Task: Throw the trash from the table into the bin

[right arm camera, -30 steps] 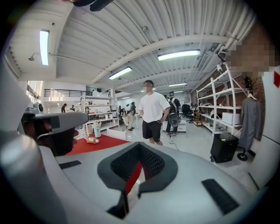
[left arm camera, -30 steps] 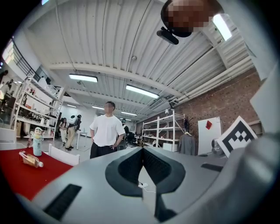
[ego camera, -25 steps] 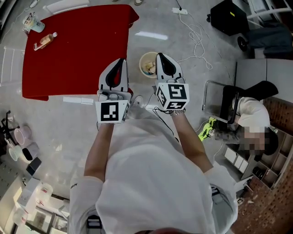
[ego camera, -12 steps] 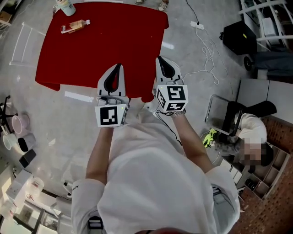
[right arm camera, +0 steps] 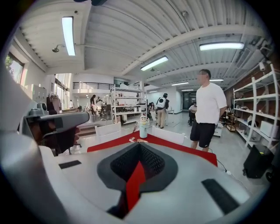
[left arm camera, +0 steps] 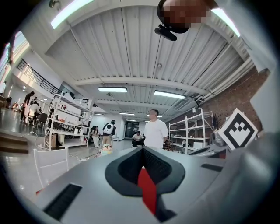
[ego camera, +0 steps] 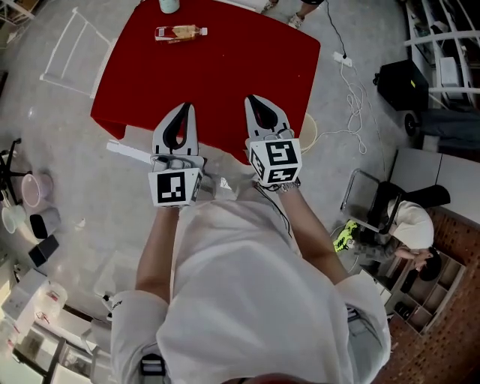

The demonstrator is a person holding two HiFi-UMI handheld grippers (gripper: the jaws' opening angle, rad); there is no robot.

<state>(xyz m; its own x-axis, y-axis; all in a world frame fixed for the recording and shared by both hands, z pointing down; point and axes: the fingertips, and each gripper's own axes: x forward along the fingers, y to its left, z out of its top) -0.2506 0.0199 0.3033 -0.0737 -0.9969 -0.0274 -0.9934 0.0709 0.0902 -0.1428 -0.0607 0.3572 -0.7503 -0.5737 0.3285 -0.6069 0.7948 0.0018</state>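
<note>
**Hazards**

1. The red-covered rectangular bench lies at 12 o'clock, its near edge just ahead of both tools. A level advance could strike that edge or drag the cover.
2. The cream round bin stands on the floor at 2 o'clock, beside the bench's near right corner and partly hidden behind the right tool. A release made without sight of the rim could drop trash beside it.
3. The left tool and the right tool both have their jaws together, with nothing between them. If they are not opened before pickup, the closed tips will push the item away.
4. The trash, a small clear plastic item with orange-brown contents, lies flat at 11 o'clock on the bench's far side, well apart from both tools. Whether it is a bottle or a packet cannot be told. A pale cylindrical cup stands near it and could be toppled during the reach.

**Surface and room**

The room is a large open workshop with a grey polished floor, a ribbed white ceiling and metal shelving racks. A loose white cable on the floor at 1 o'clock is a trip risk. The bench top is flat and mostly bare.
</note>
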